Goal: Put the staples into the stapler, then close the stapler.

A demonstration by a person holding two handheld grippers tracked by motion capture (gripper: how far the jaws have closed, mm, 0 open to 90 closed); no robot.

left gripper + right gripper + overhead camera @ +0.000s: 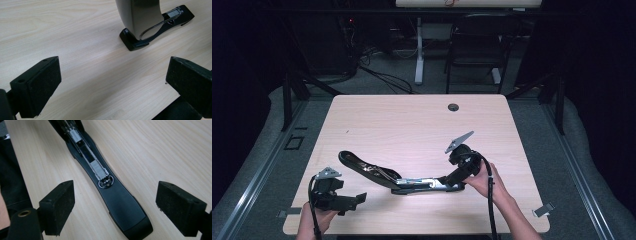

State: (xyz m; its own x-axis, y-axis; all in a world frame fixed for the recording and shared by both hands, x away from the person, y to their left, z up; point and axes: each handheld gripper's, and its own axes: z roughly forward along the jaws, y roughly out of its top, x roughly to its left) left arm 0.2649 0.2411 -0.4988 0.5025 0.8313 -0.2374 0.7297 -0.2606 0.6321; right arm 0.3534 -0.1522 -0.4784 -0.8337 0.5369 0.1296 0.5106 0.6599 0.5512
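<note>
My right tongs (113, 207) spread astride the opened stapler (120, 205); my left tongs (112, 85) spread, near left on the table (412, 120).

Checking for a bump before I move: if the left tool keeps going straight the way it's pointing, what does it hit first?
Probably the stapler: the left tool, jaws open, points across bare table toward its near end. Depth is unclear, so it could slide just past.

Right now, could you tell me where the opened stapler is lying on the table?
In the high view the stapler lies opened out on the near half of the table, between the two grippers; the right gripper hovers open over its right end.
</note>
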